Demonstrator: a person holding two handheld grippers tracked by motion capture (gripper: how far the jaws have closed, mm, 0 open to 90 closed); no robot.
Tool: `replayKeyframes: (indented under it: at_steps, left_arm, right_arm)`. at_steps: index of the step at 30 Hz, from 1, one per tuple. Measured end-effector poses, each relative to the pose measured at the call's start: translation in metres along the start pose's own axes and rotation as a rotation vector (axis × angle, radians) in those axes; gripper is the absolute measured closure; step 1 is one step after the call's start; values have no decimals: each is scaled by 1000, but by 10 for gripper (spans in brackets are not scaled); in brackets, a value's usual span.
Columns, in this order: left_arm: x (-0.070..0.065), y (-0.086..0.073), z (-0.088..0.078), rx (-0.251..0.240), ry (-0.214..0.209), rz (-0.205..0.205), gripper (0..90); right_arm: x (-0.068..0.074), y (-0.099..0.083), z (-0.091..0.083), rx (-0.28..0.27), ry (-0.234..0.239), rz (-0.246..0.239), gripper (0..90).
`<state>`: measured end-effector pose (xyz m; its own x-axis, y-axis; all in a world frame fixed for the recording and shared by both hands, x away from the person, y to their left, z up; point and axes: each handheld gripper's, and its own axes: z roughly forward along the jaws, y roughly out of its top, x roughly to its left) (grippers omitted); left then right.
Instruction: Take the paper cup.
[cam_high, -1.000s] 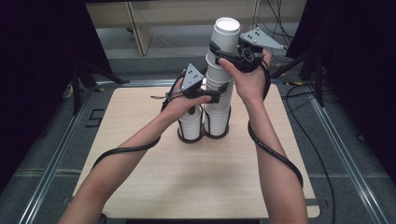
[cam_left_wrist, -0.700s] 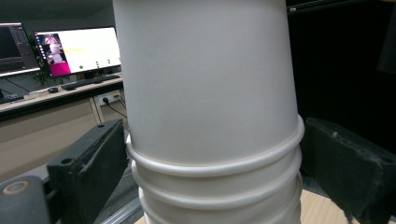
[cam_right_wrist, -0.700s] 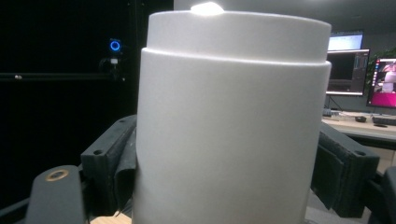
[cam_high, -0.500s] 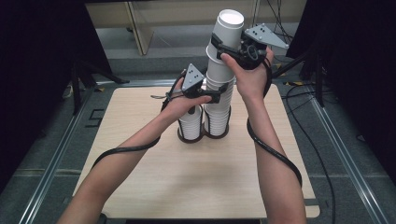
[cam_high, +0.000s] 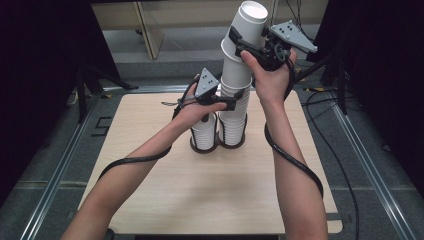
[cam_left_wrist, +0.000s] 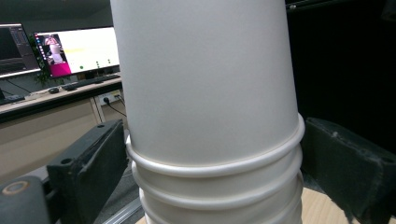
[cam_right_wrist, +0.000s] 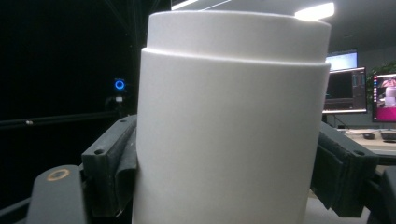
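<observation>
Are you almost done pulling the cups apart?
Just starting, it seems. Already done: the left gripper is clamped on the tall stack of upside-down paper cups. In hand: the right gripper holds the top cup, tilted and not yet free of the stack. Left: getting it off, then maybe more; the shorter stack stands beside it.

Dark room, lit monitors (cam_left_wrist: 74, 51), grey floor (cam_high: 45, 165)

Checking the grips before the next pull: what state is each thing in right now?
Top cups: upside down, lifted, tilted, partly off the stack.
Tall stack: upside down, upright in holder.
Short stack: in holder.
Right gripper: shut on top cups.
Left gripper: around tall stack.
</observation>
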<state>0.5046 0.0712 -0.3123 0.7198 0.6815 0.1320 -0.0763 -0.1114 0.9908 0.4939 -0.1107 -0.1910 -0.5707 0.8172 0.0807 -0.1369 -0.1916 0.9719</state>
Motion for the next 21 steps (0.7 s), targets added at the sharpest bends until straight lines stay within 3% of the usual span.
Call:
replayKeyframes:
  at_steps: [14, 21]
  left_arm:
    - [-1, 1, 0, 2, -1, 3, 73]
    - [0, 1, 0, 7, -2, 9, 73]
  right_arm:
    - [-2, 9, -9, -62, -7, 49, 199]
    - [-2, 13, -15, -84, -7, 40, 199]
